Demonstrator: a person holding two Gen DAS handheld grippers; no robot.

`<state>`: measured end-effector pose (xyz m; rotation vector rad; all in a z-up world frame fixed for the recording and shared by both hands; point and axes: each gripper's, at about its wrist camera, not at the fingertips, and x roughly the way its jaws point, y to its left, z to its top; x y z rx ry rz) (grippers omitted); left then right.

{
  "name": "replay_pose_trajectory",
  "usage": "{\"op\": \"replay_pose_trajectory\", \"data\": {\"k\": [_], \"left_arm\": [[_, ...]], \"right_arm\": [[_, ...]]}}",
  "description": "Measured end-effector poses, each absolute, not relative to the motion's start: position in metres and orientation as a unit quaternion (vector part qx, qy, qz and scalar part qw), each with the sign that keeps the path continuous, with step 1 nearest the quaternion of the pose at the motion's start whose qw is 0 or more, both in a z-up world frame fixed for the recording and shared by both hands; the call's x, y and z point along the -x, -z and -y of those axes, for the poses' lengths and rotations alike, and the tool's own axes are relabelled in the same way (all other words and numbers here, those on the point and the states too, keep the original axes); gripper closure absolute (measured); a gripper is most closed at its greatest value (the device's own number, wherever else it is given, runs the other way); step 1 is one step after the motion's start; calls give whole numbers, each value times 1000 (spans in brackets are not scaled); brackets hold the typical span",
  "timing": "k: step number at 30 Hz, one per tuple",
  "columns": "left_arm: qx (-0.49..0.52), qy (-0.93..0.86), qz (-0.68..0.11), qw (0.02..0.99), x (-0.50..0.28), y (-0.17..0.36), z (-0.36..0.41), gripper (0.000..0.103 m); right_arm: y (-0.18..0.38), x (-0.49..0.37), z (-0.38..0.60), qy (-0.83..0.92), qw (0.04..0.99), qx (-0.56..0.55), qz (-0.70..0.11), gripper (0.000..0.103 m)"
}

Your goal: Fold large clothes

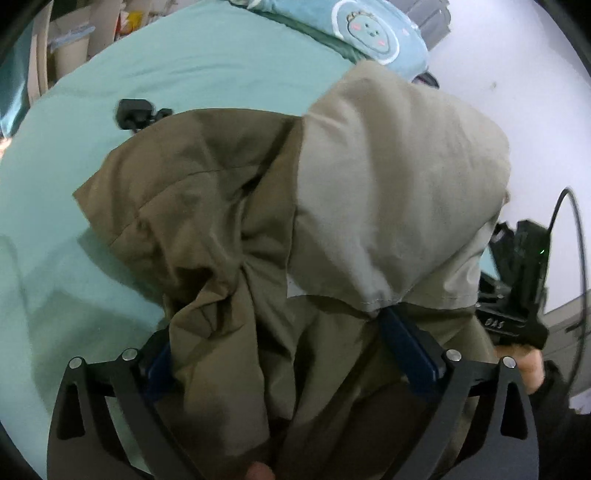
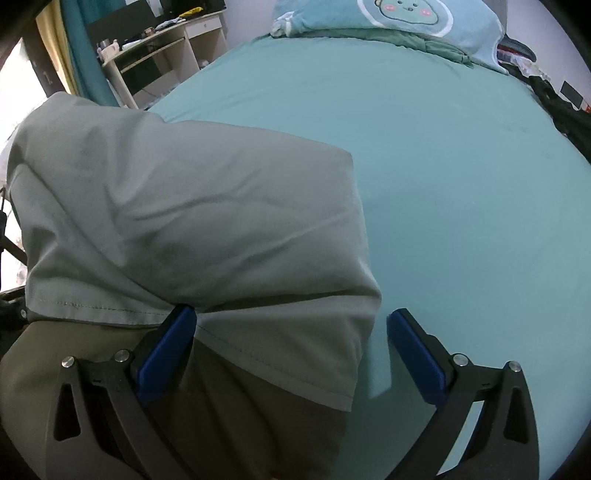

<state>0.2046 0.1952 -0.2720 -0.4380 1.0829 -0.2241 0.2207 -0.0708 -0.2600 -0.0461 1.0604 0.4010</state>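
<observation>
A large olive-brown garment [image 1: 207,206] with a lighter grey-green part [image 1: 399,177] lies bunched on the teal bed sheet [image 1: 155,70]. My left gripper [image 1: 280,332] is open, with cloth heaped between and over its blue pads [image 1: 410,347]; the left pad is mostly hidden. In the right wrist view the grey-green cloth [image 2: 192,221] lies folded over the olive part [image 2: 229,413]. My right gripper [image 2: 291,343] is open, with the garment's edge lying between its blue pads [image 2: 166,350]. The right gripper's black body [image 1: 517,280] shows at the left view's right edge.
A blue pillow with a cartoon face [image 2: 399,14] lies at the bed's head. A small black object [image 1: 135,112] sits on the sheet behind the garment. A desk with shelves [image 2: 162,55] stands left of the bed. Dark clothes [image 2: 561,107] are piled at the right.
</observation>
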Motion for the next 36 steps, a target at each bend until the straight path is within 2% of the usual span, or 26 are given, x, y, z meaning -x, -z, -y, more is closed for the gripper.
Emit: {"op": "replay_pose_trajectory", "data": {"k": [3, 4, 5, 7, 10, 11, 12, 14, 15, 16, 18, 21, 28, 36], "left_arm": [[165, 97, -519, 833, -214, 275, -180, 0], [159, 95, -521, 833, -218, 275, -177, 0], [154, 91, -525, 832, -223, 274, -173, 0], [146, 95, -531, 830, -227, 274, -168, 0], [149, 107, -529, 829, -226, 271, -164, 5], [154, 110, -527, 829, -223, 269, -163, 15], [164, 122, -524, 827, -220, 267, -161, 31], [154, 132, -518, 831, -213, 261, -149, 50], [143, 131, -517, 834, -210, 258, -144, 58], [136, 131, -514, 837, -207, 255, -140, 62], [131, 139, -506, 841, -202, 245, -131, 69], [137, 149, -492, 847, -193, 231, -128, 73], [138, 154, -473, 857, -173, 207, -148, 74], [126, 131, -497, 848, -181, 216, -137, 70]], "right_arm": [[263, -223, 73, -202, 839, 0, -506, 1], [262, -224, 70, -207, 838, -4, -504, 4], [260, -222, 69, -221, 838, -9, -498, 17], [256, -216, 65, -239, 840, -11, -487, 34], [248, -205, 57, -236, 847, 8, -476, 47], [246, -203, 56, -234, 849, 10, -474, 52], [243, -199, 56, -230, 851, 9, -472, 55], [236, -195, 60, -221, 858, 1, -464, 68], [230, -192, 62, -219, 860, -5, -460, 71], [222, -187, 64, -215, 864, -11, -455, 73], [209, -181, 68, -211, 869, -21, -447, 76], [188, -169, 68, -205, 879, -21, -430, 77], [157, -157, 59, -195, 894, -11, -404, 77], [171, -159, 69, -190, 890, -2, -414, 78]]}}
